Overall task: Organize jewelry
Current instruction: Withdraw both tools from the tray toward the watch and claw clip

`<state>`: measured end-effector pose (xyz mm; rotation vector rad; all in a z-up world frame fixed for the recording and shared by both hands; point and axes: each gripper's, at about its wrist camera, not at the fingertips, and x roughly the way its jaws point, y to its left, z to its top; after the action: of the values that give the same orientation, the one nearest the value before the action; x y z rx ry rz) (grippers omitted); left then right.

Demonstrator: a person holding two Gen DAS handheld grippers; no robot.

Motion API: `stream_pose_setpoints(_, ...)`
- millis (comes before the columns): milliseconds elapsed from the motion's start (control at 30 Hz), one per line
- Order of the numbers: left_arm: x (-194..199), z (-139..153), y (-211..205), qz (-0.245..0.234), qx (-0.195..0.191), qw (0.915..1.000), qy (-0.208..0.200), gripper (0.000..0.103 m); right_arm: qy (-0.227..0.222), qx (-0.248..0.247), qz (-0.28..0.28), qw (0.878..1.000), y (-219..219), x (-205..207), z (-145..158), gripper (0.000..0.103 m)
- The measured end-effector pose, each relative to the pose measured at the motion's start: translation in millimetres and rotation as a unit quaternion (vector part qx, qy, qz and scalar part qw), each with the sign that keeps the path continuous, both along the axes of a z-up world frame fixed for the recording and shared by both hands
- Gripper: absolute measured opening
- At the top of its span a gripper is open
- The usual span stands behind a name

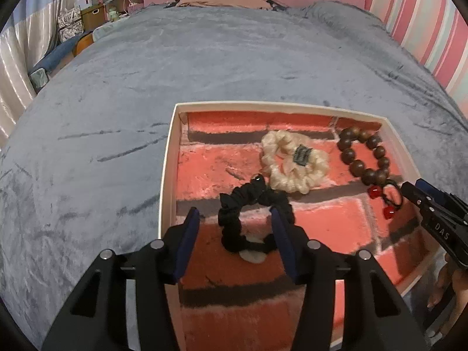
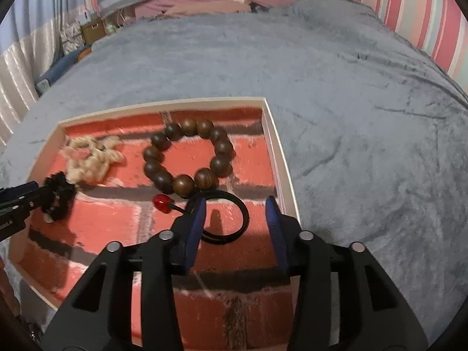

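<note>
The left gripper [image 1: 234,219] stands with jaws apart around a black scrunchie [image 1: 254,219] at lower centre; whether the right pad touches it is hard to tell. The right gripper [image 2: 237,213], also parted, straddles the black cord loop [image 2: 225,219] of a wooden bead bracelet [image 2: 187,158]. A cream scrunchie [image 1: 292,161] lies between, all inside the white-rimmed tray [image 1: 171,158] on a grey blanket [image 1: 204,58].

Tray [image 1: 172,158] on the bed [image 1: 117,117]; inside it, left to right: small scrunchie [image 1: 231,219], large scrunchie [image 1: 292,163], bead bracelet [image 1: 362,155] nearest right wall.
</note>
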<state>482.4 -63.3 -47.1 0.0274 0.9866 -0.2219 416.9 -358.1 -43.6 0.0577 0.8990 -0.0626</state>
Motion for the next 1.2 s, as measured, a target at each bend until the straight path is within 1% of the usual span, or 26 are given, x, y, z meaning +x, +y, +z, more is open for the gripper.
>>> stream_pose_setpoints(33, -5.0, 6.0, 1.1, 0.001, -0.002, 1.0, -0.007, 0.052, -0.009, 0.005, 0.001, 1.0, -1.2, -4.8, 6.5, 0.051)
stream_pose_setpoints(100, -20.2, 24.2, 7.8, 0.002, -0.011, 0.9995, -0.031, 0.062, -0.036, 0.015, 0.004, 0.999, -3.2, -18.4, 23.2, 0.071)
stream_pose_setpoints(133, -29.7, 34.0, 12.5, 0.001, -0.019, 0.9989, -0.043, 0.065, -0.046, 0.015, 0.005, 0.999, -2.9, -23.5, 29.9, 0.075)
stream_pose_setpoints(167, -36.9, 41.4, 16.6, 0.002, -0.023, 0.9983, -0.053, 0.072, -0.056, 0.013, 0.005, 0.998, -3.0, -30.9, 37.7, 0.08)
stream_pose_setpoints(200, -48.1, 51.2, 22.5, 0.004, -0.027, 0.9974, -0.067, 0.076, -0.067, 0.012, 0.009, 0.998, -3.1, -40.5, 48.4, 0.085)
stream_pose_setpoints(233, -59.8, 60.3, 28.4, 0.004, -0.032, 0.9964, -0.079, 0.078, -0.077, 0.009, 0.013, 0.997, -2.2, -50.3, 56.8, 0.088)
stream_pose_setpoints(267, -67.7, 66.9, 32.9, 0.004, -0.035, 0.9955, -0.088, 0.083, -0.086, 0.007, 0.014, 0.996, -1.7, -57.9, 63.3, 0.095)
stream_pose_setpoints(300, -78.8, 74.8, 38.7, 0.006, -0.039, 0.9943, -0.099, 0.083, -0.101, 0.0, 0.014, 0.995, -0.7, -70.9, 72.4, 0.099)
stream_pose_setpoints(367, -104.5, 89.0, 52.4, 0.004, -0.047, 0.992, -0.117, 0.084, -0.119, -0.011, 0.016, 0.993, 2.0, -92.4, 85.9, 0.099)
stream_pose_setpoints(400, -117.2, 95.4, 58.6, 0.003, -0.051, 0.9909, -0.125, 0.091, -0.124, -0.016, 0.018, 0.992, 3.3, -104.8, 92.3, 0.099)
stream_pose_setpoints(433, -131.0, 101.9, 64.2, 0.005, -0.052, 0.9896, -0.134, 0.093, -0.129, -0.02, 0.018, 0.991, 4.2, -115.4, 96.9, 0.099)
stream_pose_setpoints(533, -167.3, 116.6, 79.2, 0.009, -0.044, 0.9853, -0.165, 0.096, -0.145, -0.025, 0.017, 0.989, 3.6, -153.5, 108.2, 0.099)
stream_pose_setpoints(633, -204.4, 122.5, 91.1, 0.012, -0.038, 0.9827, -0.181, 0.099, -0.16, -0.034, 0.01, 0.986, 2.5, -189.6, 112.0, 0.099)
stream_pose_setpoints(700, -224.1, 123.9, 95.0, 0.018, -0.031, 0.9812, -0.189, 0.099, -0.166, -0.043, 0.006, 0.985, 1.7, -210.5, 111.2, 0.099)
stream_pose_setpoints(867, -266.8, 114.6, 99.5, 0.027, -0.015, 0.9806, -0.194, 0.099, -0.177, -0.057, -0.007, 0.982, -1.3, -261.3, 99.6, 0.099)
stream_pose_setpoints(967, -288.6, 106.2, 98.9, 0.029, -0.002, 0.9793, -0.2, 0.099, -0.177, -0.071, -0.003, 0.982, -0.3, -280.9, 90.3, 0.099)
stream_pose_setpoints(1067, -303.9, 95.3, 99.6, 0.029, -0.018, 0.9813, -0.189, 0.099, -0.174, -0.069, -0.004, 0.982, -0.4, -300.5, 74.0, 0.099)
stream_pose_setpoints(1200, -312.3, 77.8, 96.7, 0.03, -0.028, 0.9854, -0.165, 0.099, -0.159, -0.059, -0.013, 0.985, -0.7, -316.6, 52.4, 0.099)
